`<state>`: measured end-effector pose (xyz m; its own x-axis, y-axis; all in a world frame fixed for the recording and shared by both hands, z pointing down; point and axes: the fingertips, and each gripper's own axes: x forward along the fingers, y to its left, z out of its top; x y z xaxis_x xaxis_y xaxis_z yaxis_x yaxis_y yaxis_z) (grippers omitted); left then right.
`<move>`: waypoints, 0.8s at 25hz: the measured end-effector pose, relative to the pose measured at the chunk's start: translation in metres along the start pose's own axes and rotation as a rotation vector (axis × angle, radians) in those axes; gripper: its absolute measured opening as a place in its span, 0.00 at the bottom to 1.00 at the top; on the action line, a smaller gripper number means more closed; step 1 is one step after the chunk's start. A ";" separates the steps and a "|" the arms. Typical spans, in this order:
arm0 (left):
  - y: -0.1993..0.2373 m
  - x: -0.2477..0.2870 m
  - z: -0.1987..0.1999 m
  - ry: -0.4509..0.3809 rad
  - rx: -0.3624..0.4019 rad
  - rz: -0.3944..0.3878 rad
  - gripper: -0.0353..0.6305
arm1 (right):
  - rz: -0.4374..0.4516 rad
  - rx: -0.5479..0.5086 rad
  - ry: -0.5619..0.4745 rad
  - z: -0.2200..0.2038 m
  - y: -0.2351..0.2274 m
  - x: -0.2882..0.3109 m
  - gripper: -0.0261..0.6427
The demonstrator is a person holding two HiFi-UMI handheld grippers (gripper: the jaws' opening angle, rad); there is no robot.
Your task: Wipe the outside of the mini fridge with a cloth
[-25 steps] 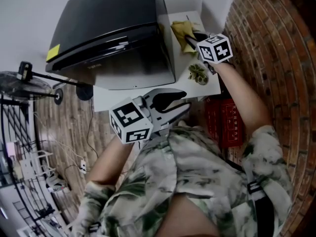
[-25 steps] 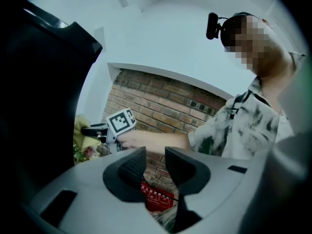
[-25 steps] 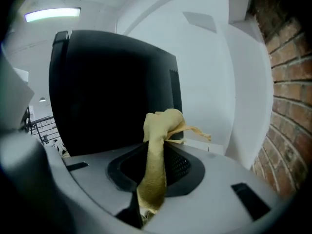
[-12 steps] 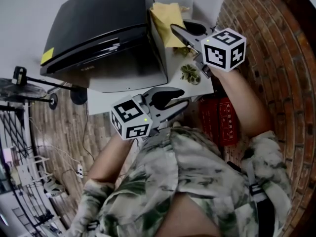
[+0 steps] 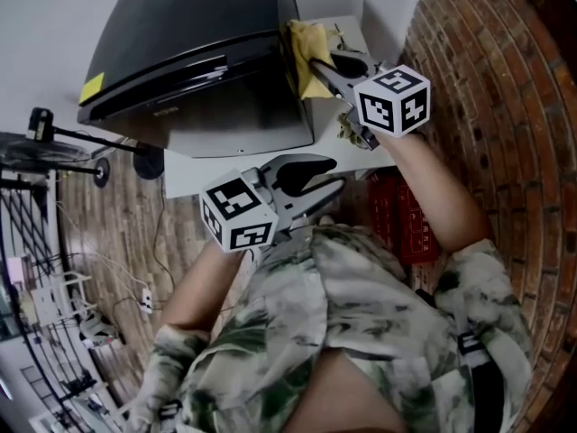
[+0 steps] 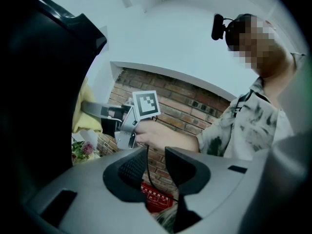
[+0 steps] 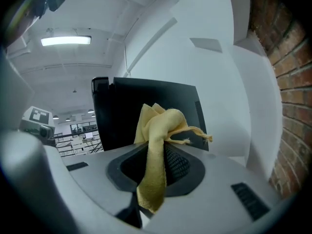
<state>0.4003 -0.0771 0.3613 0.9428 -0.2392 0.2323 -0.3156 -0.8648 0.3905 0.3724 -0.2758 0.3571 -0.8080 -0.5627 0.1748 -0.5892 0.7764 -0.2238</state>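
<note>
The black mini fridge stands on a white table. My right gripper is shut on a yellow cloth and holds it close against the fridge's right side, near the top edge. In the right gripper view the cloth hangs bunched between the jaws of the right gripper, with the fridge just behind it. My left gripper hovers low in front of the table, open and holding nothing. The left gripper view shows its jaws apart, and beyond them the cloth in the right gripper.
A small plant sits on the table right of the fridge. The brick wall runs along the right, with a red box at its foot. A fan on a stand is left of the table, over a wooden floor.
The right gripper lifted the cloth off the table beside the plant and brought it left against the fridge's right side. The left gripper has barely moved.
</note>
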 end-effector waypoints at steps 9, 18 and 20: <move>0.002 -0.008 -0.004 0.001 0.006 0.023 0.24 | -0.051 0.012 0.134 -0.085 -0.016 0.024 0.17; 0.004 -0.012 -0.004 0.000 -0.004 0.040 0.24 | -0.116 -0.006 0.342 -0.187 -0.038 0.042 0.17; 0.005 -0.013 -0.003 0.000 -0.006 0.045 0.24 | -0.128 -0.010 0.383 -0.206 -0.042 0.045 0.17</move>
<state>0.3862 -0.0768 0.3633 0.9276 -0.2777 0.2499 -0.3583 -0.8507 0.3847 0.3626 -0.2759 0.5717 -0.6648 -0.5097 0.5461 -0.6829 0.7110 -0.1677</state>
